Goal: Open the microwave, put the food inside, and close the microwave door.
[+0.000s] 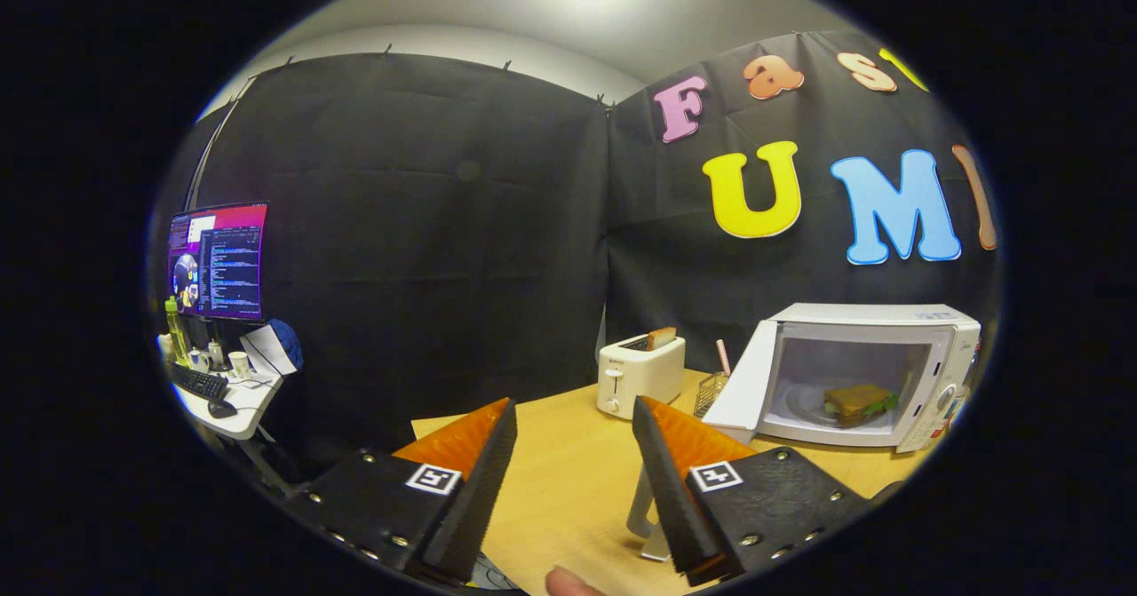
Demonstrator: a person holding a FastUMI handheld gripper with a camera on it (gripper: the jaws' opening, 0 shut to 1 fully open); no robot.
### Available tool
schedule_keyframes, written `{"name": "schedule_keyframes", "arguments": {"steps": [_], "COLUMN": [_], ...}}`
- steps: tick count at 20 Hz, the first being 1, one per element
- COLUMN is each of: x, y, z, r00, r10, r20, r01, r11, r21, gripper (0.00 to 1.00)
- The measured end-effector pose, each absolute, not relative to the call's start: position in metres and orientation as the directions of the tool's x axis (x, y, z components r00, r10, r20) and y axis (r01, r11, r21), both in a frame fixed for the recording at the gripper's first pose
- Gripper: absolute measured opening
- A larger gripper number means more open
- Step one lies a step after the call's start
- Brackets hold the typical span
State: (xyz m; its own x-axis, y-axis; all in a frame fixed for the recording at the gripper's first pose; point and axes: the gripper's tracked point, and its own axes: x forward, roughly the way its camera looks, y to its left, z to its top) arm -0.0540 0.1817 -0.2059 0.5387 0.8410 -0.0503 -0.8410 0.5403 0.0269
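Note:
The white microwave [888, 374] stands on the wooden table [568, 472], beyond my fingers and to their right. Its door [742, 392] hangs open toward the left. A sandwich [857, 402] with green lettuce lies on the plate inside the cavity. My gripper [573, 418] is held above the table, well short of the microwave, open, with nothing between its fingers. The door's edge sits just past my right finger [662, 463].
A white toaster [640, 372] with a slice of bread in it stands left of the microwave door. A small wire basket [711, 392] and a pink straw [723, 356] sit between them. A desk with monitor [218, 260] and keyboard lies far left. A white stand [648, 525] sits under my right finger.

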Motion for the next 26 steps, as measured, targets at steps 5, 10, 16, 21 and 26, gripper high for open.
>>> {"name": "schedule_keyframes", "arguments": {"steps": [5,10,16,21,26], "x": [-0.042,-0.024,-0.013,0.005,0.051], "y": [0.199,0.193,0.171,0.129,0.069], "z": [-0.237,-0.265,-0.268,-0.263,-0.259], "r00": [0.552,0.612,0.632,0.7,0.8], "r10": [0.829,0.78,0.759,0.7,0.584], "r20": [-0.089,-0.129,-0.159,-0.142,-0.141], "r01": [-0.83,-0.789,-0.771,-0.71,-0.595], "r11": [0.557,0.613,0.637,0.704,0.802], "r21": [0.034,-0.037,-0.025,-0.029,-0.056], "gripper": [0.26,0.26,0.02,0.02,0.02]}}
